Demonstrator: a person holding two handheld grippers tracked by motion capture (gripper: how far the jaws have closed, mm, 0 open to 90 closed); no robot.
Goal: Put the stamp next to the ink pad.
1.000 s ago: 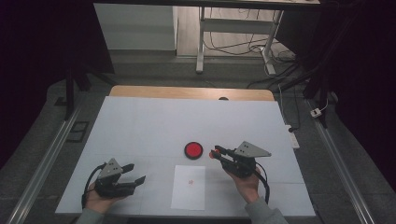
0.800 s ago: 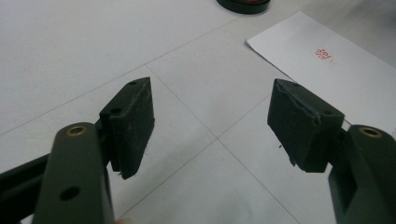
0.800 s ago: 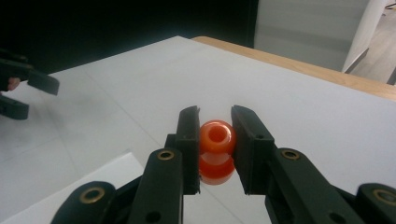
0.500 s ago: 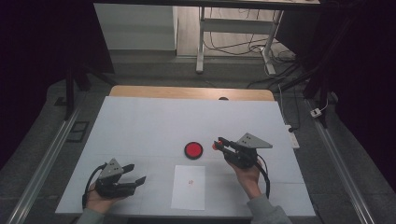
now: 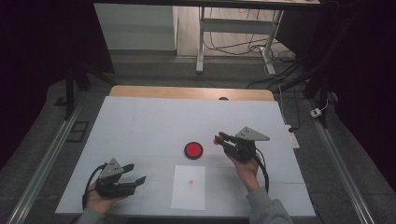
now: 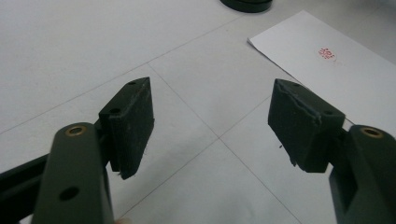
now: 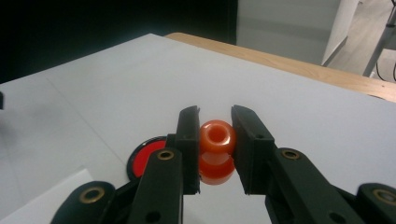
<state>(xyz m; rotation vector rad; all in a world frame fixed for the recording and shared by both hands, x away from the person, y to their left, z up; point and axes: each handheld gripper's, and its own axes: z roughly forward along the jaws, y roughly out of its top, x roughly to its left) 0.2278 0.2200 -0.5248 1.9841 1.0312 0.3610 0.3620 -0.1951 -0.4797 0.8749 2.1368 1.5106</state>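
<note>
My right gripper [image 5: 218, 139] [image 7: 215, 125] is shut on an orange stamp [image 7: 216, 141] [image 5: 216, 140], held above the table just right of a round red ink pad [image 5: 193, 150] [image 7: 142, 161]. In front of the pad lies a white sheet of paper [image 5: 188, 186] [image 6: 336, 65] bearing a small red stamp mark [image 6: 327, 52] [image 5: 190, 182]. Near the table's front left, my left gripper [image 5: 136, 172] [image 6: 212, 121] is open with nothing between its jaws, pointing toward the paper.
The white tabletop [image 5: 154, 126] has a wooden strip [image 5: 187, 92] along its far edge. Metal rails [image 5: 42, 172] run along both sides. A desk frame and cables [image 5: 233, 42] stand on the floor beyond the table.
My right gripper has risen and drifted away from the person with the orange stamp still in it. The left gripper has stayed put.
</note>
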